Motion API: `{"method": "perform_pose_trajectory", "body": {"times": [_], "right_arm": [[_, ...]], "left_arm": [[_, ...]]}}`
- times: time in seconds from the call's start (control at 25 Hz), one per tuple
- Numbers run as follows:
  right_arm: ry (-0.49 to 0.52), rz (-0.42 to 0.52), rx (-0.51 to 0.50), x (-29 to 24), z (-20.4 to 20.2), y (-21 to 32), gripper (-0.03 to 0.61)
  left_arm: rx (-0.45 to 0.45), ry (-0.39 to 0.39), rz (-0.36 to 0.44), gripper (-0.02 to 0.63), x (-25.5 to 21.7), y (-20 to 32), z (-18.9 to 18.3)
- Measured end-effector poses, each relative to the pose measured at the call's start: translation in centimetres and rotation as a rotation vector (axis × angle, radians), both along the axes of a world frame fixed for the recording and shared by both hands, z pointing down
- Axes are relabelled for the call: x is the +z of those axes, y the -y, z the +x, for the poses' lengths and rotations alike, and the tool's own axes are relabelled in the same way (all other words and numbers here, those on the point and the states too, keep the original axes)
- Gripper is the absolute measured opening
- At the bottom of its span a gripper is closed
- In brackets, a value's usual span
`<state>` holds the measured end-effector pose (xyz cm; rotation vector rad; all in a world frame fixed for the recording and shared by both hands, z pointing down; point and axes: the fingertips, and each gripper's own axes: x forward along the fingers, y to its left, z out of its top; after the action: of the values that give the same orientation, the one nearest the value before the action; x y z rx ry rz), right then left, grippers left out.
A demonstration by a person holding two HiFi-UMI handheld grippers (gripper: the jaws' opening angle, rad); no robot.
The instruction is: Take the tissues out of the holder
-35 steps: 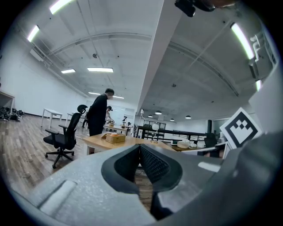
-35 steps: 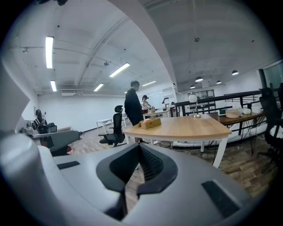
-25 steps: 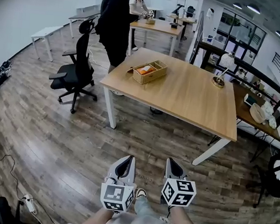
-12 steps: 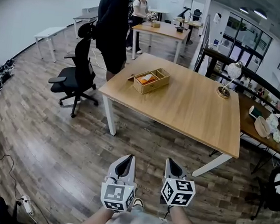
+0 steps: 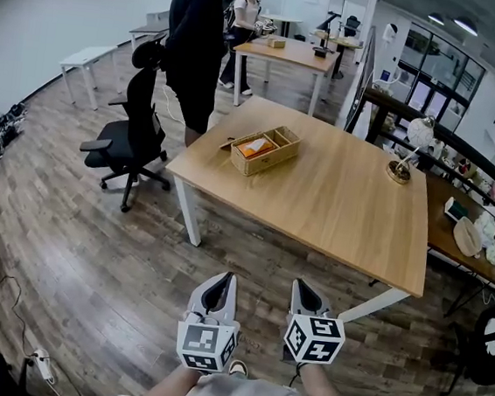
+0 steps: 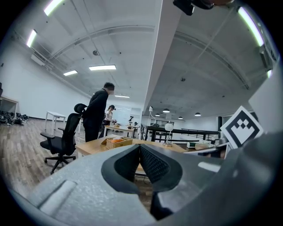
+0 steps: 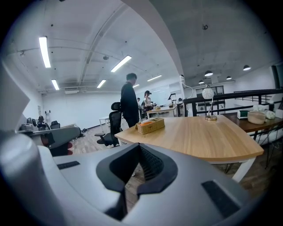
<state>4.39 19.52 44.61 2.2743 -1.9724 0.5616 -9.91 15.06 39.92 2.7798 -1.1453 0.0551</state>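
Approach stage; nothing of the task is touched yet.

- Left gripper (image 5: 221, 285): fingers (image 6: 154, 165) closed tip to tip, nothing between them. Held about level, pointing toward the table (image 5: 350, 221).
- Right gripper (image 5: 304, 288): fingers (image 7: 150, 164) also pressed together and empty, tilted a little downward. It sits just beside the left gripper, the two in parallel.
- Holder (image 5: 266, 150): a wicker box with compartments, standing on the far-left part of the table, well ahead of both sets of fingers and slightly left of the line they point along. Bare floor and the near table edge lie between the fingers and it.
- Tissues: an orange pack (image 5: 255, 147) lies in one compartment of the holder. I judge this to be the tissues, but it is too small to be sure.
- Also about: a person in black (image 5: 194, 38) stands at the table's far-left corner, near the holder; an office chair (image 5: 136, 124) sits left of the fingers' line; a small lamp (image 5: 404, 148) stands far ahead on the right.

Step in hand, as I judge it: closing the gap to the table, before any reach.

Next move calls for getting within arm's reach of the holder, then opening one gripper and bringing it down over the orange pack. The other could steady the wicker wall so the light box does not lift with the pack.
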Motion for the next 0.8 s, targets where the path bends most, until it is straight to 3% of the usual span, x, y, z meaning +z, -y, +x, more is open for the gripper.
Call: {"method": "perform_pose_trajectory", "body": {"times": [0.8], "right_arm": [[0.026, -0.006, 0.013, 1.2, 4.6, 4.7, 0.005]], "left_arm": [[-0.007, 0.030, -0.003, 0.010, 1.0, 5.6, 4.0]]}}
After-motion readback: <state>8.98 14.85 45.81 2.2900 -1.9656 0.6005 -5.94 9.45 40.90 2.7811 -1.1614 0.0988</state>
